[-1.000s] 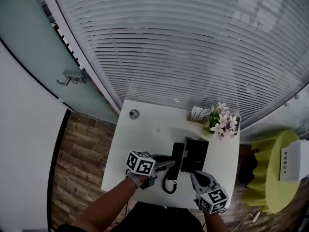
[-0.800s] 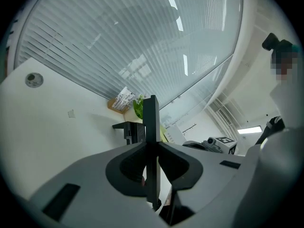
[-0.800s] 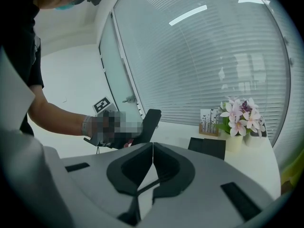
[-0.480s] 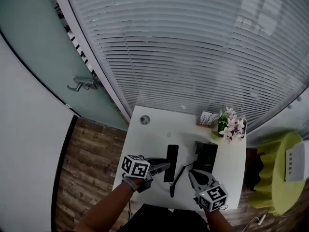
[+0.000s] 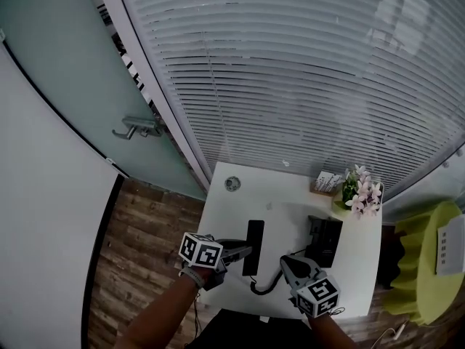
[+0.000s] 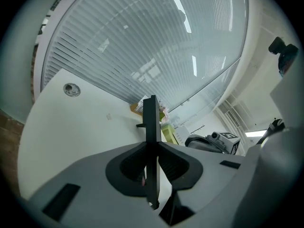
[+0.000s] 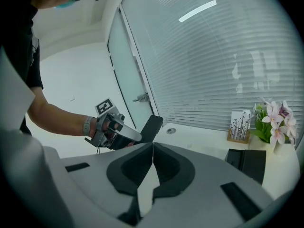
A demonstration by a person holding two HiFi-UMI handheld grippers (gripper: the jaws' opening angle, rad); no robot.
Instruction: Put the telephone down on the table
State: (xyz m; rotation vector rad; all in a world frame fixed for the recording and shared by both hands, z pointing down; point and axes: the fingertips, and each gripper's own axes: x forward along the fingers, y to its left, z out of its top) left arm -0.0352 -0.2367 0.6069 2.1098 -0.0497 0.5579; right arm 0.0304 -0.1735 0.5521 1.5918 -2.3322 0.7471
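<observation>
The left gripper (image 5: 245, 252) clamps the black telephone handset (image 5: 253, 244) by its lower end over the white table (image 5: 283, 202), left of the phone base (image 5: 325, 240), its cord (image 5: 265, 286) trailing, while the right gripper (image 5: 287, 265) hovers nearby, jaws together on nothing.

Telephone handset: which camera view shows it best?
The head view: the handset shows full length over the table, cord trailing. The left gripper view shows it edge-on, clamped in the left hand-held gripper; the right gripper view shows only its upper end.
</observation>
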